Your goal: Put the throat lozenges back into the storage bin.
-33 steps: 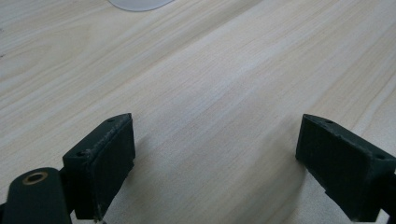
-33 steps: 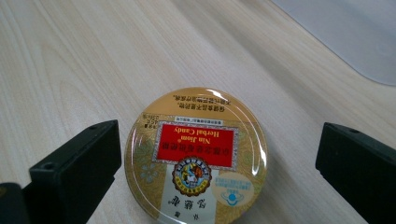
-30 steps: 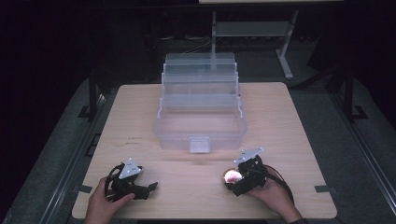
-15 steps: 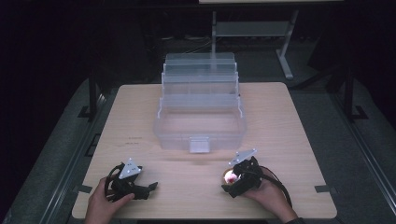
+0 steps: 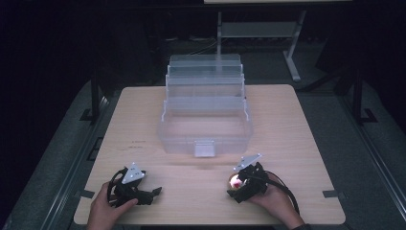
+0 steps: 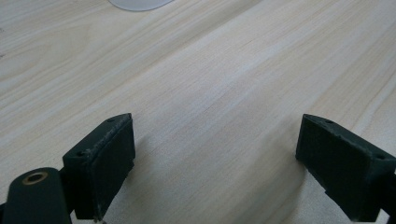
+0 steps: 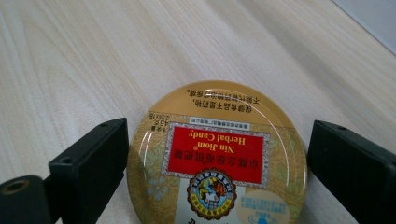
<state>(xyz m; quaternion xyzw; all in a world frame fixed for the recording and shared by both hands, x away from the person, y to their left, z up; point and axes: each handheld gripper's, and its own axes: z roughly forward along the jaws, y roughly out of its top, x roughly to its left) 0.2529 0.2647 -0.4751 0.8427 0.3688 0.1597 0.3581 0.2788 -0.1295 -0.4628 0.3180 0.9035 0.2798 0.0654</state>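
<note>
Right gripper view: the round gold candy tin (image 7: 217,161) is bracketed, not yet clamped, by closing right gripper (image 7: 217,172) jaws; it could be skidded across the counter (image 7: 70,60) by off-centre contact.

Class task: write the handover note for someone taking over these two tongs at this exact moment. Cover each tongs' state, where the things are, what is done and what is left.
Left tongs: open, nothing between them, low over the bare table.
Right tongs: jaws have just been closing around the round candy tin, which lies flat on the table; the left jaw is at its rim, a slim gap shows at the right one.
Clear tiered box: open, mid-table, looks empty.
Done: tin framed.
Left: probably finish the grip, lift the tin, place it in the box.
</note>
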